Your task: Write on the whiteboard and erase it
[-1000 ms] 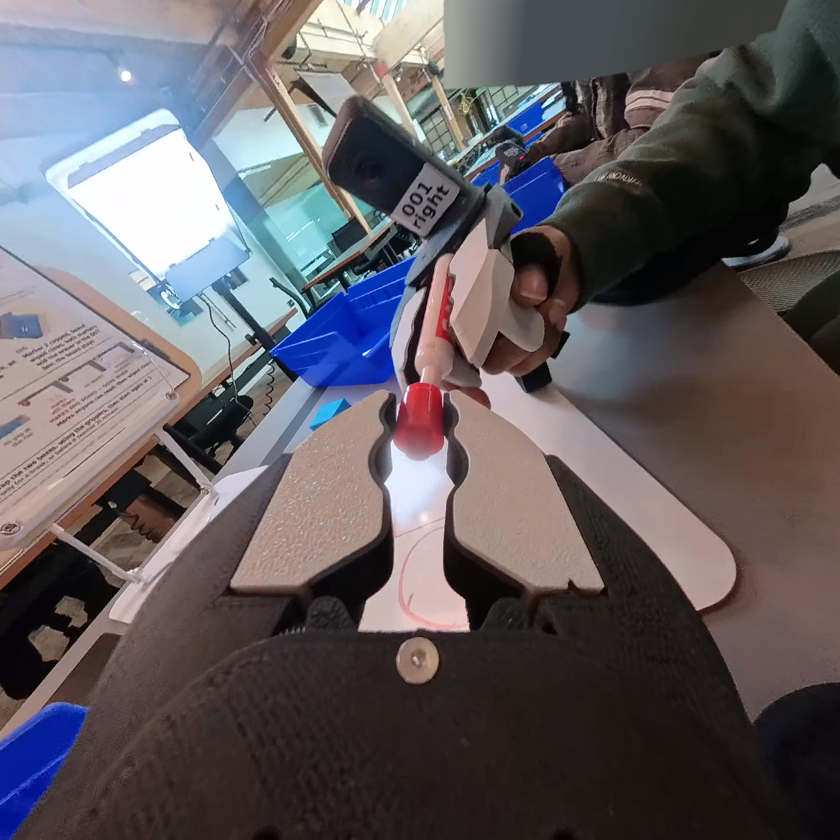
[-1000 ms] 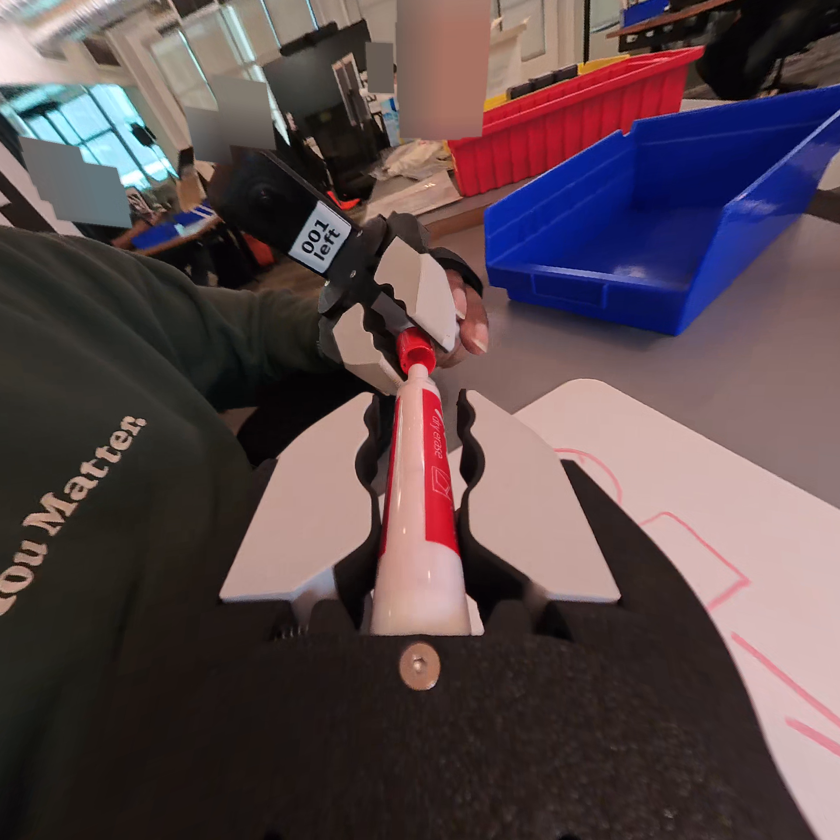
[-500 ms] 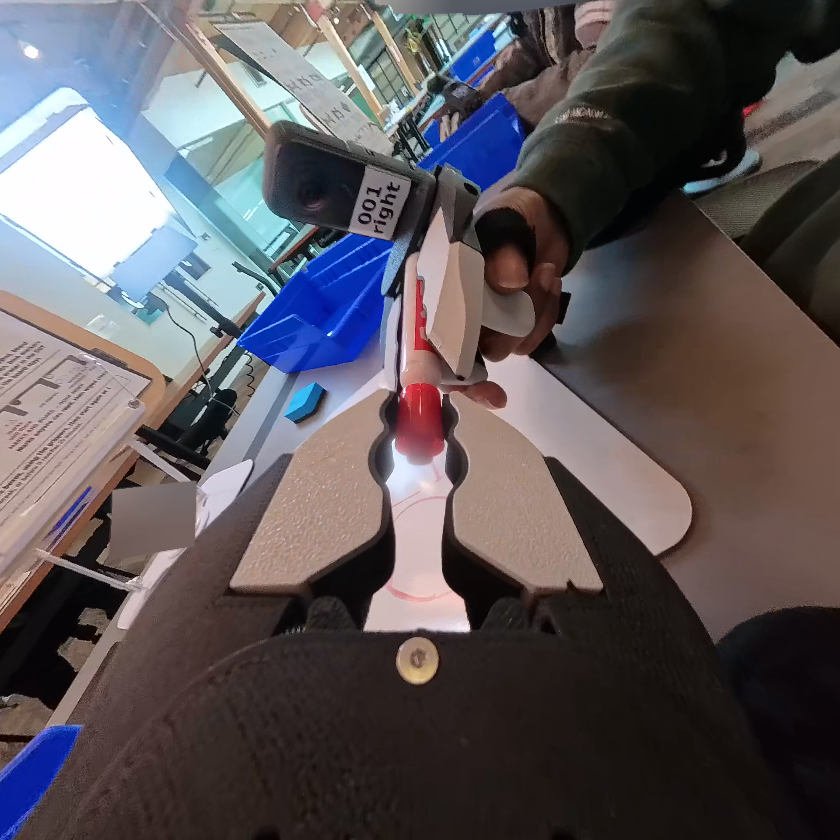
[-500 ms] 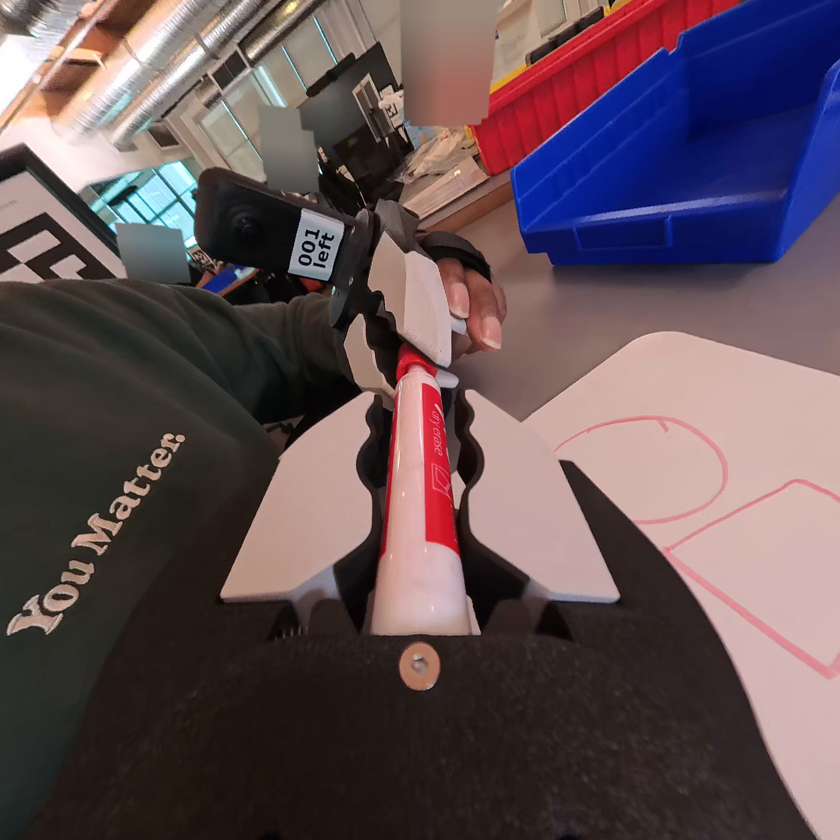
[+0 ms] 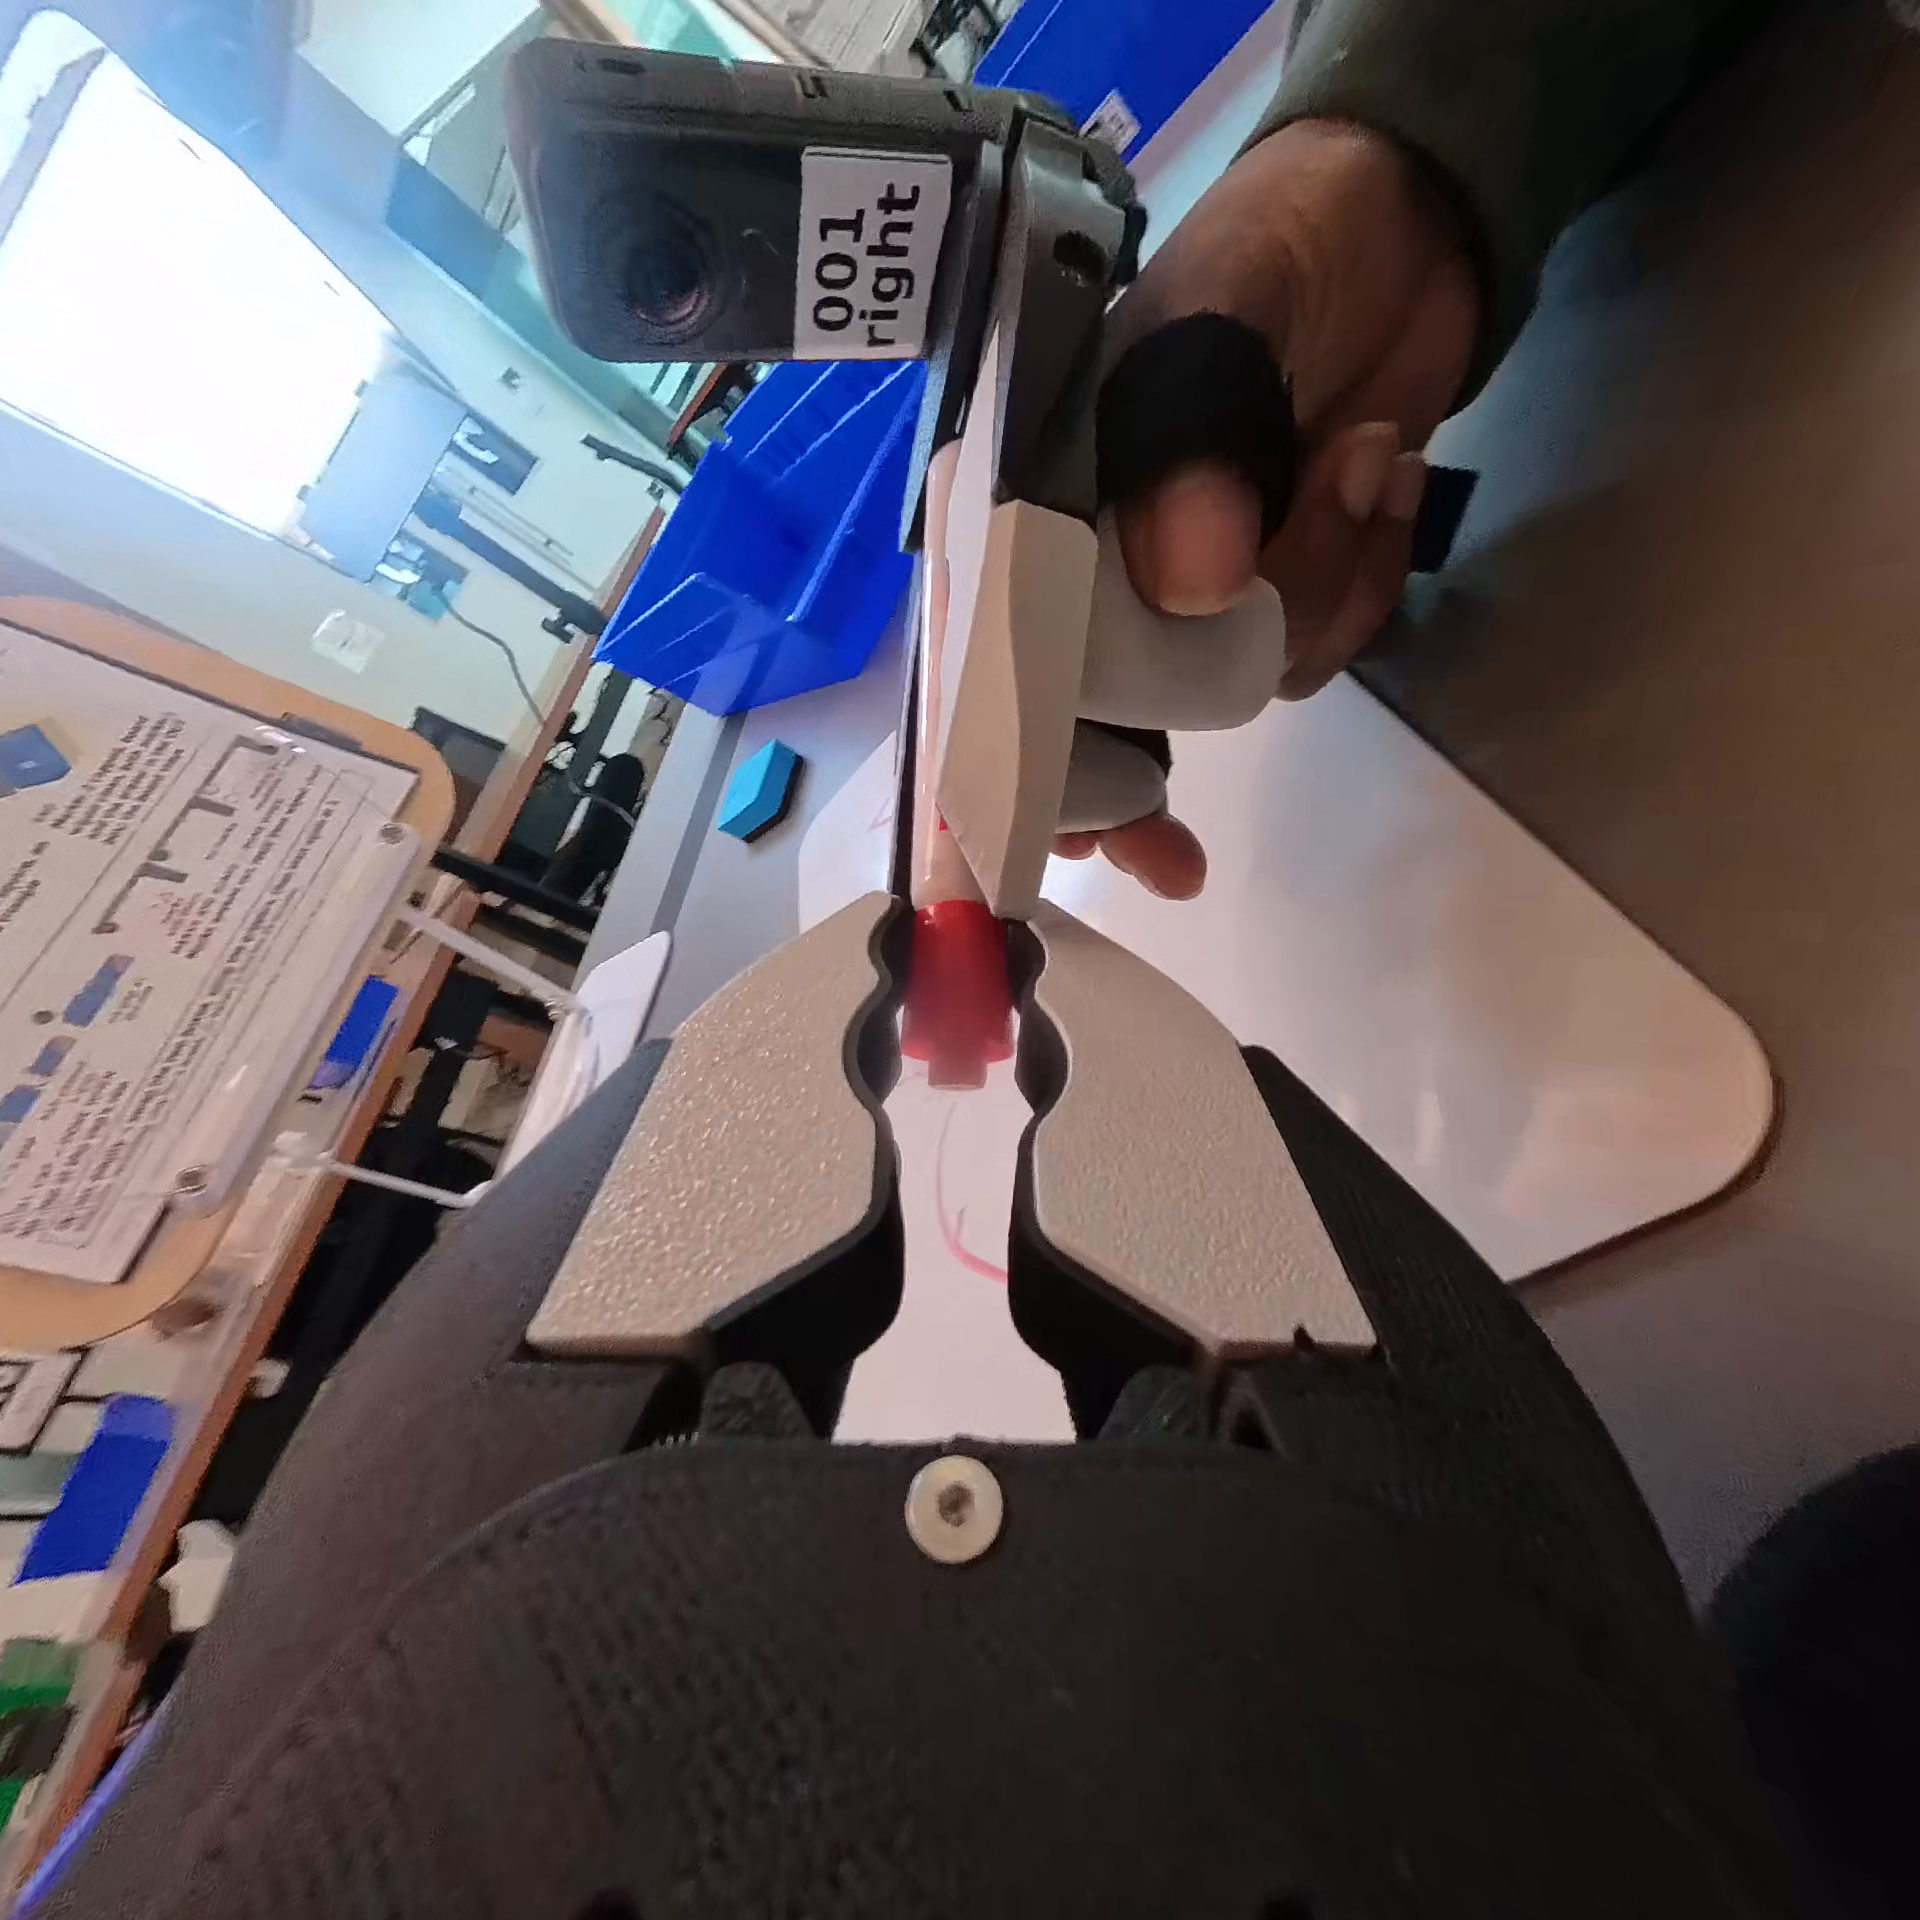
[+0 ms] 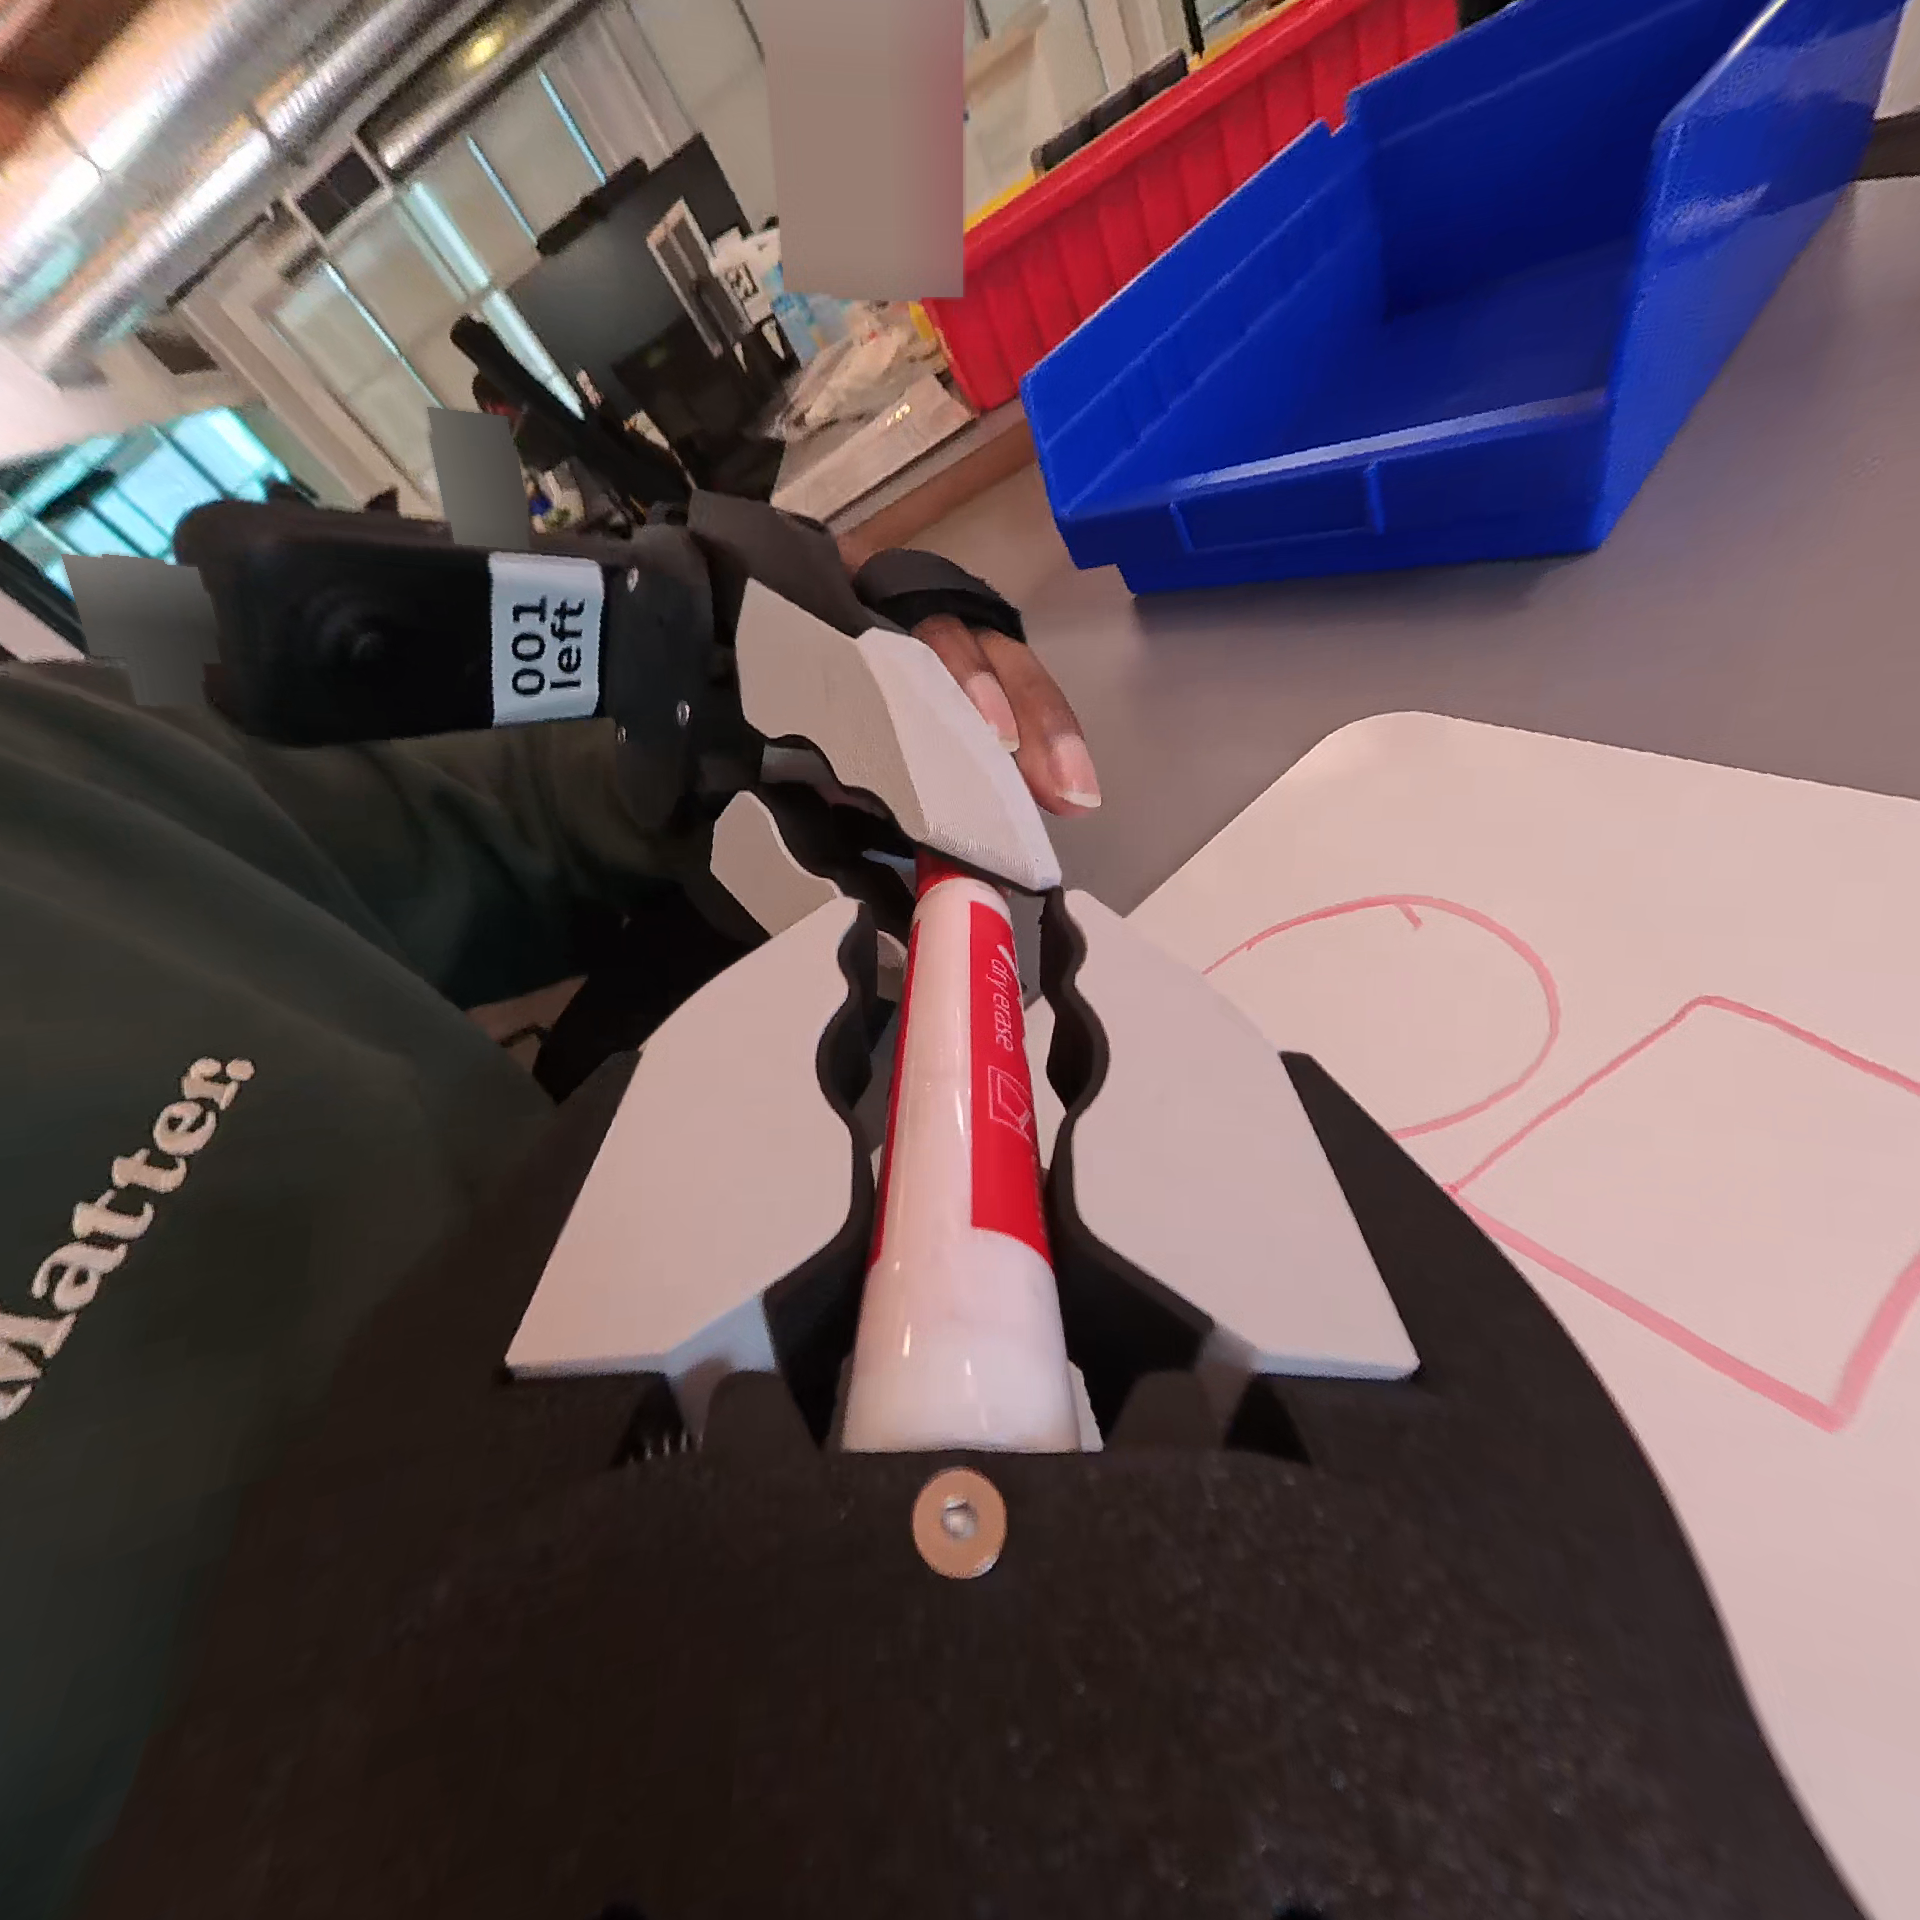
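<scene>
My right gripper is shut on a white and red marker, which lies along its fingers and points away from the camera. My left gripper is shut on the marker's red cap. The two grippers meet tip to tip above the whiteboard; in the left wrist view the right gripper comes down from above. The whiteboard lies flat on the grey table and bears a pink circle and a pink square. In the right wrist view the left gripper's finger hides the cap.
A small blue eraser lies on the table beyond the whiteboard. A blue bin stands at the back, with a red bin behind it. An instruction sheet in a clear stand is at the left. A person's green sleeve fills the left. Both grippers' tips are close together, under 4 cm apart.
The two grippers have closed in on each other until their fingertips touch, and both have rolled. The red cap sits deeper between the left fingers.
</scene>
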{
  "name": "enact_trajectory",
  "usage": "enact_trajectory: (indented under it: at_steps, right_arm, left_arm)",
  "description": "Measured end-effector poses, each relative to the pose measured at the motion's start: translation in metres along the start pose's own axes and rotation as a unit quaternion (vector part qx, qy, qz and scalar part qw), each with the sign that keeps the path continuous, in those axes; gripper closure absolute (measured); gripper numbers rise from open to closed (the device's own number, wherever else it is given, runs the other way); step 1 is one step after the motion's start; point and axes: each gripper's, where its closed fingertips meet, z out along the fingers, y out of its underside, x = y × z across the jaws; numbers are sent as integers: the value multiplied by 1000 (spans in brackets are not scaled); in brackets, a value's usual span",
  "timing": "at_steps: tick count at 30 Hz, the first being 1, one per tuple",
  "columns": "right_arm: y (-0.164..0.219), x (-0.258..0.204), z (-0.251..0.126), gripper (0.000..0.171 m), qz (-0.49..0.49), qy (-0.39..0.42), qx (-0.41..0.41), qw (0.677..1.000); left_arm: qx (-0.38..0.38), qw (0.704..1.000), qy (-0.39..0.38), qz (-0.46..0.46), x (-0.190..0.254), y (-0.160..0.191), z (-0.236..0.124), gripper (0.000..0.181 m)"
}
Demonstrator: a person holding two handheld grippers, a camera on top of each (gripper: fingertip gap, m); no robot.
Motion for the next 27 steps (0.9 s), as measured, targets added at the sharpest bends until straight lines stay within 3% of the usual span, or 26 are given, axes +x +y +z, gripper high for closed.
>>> enact_trajectory:
  at_steps: [5, 9, 13, 15, 17, 21, 23, 25, 27]
  right_arm:
    - [-26, 5, -1, 137, -3, -12, 25, 1000]
    - [-24, 6, -1, 133, -31, -14, -7, 999]
    - [-32, 21, -24, 120, -150, 53, -32, 987]
    - [-37, 31, -41, 120, -273, 127, -75, 951]
    - [-35, 35, -50, 122, -390, 188, -149, 889]
    - [-10, 38, -39, 125, -505, 234, -275, 784]
    - [4, 48, -31, 125, -525, 246, -315, 751]
    - [10, 54, -26, 152, -557, 253, -323, 723]
    - [11, 51, -27, 152, -544, 238, -326, 736]
  left_arm:
    - [-7, 999, -41, 22, -24, -2, 1, 163]
    - [-9, 999, -44, 18, -26, 3, -2, 162]
    - [-29, 999, -16, -5, -25, 21, -9, 162]
    - [-51, 999, 8, -18, -20, 32, -7, 162]
    - [-67, 996, 35, -37, -14, 36, -3, 162]
    - [-75, 995, 53, -42, -4, 34, 5, 162]
    - [-78, 994, 58, -40, 0, 32, 6, 162]
    - [-81, 994, 61, -33, 2, 33, 5, 162]
    - [-58, 996, 46, -44, 0, 29, 6, 162]
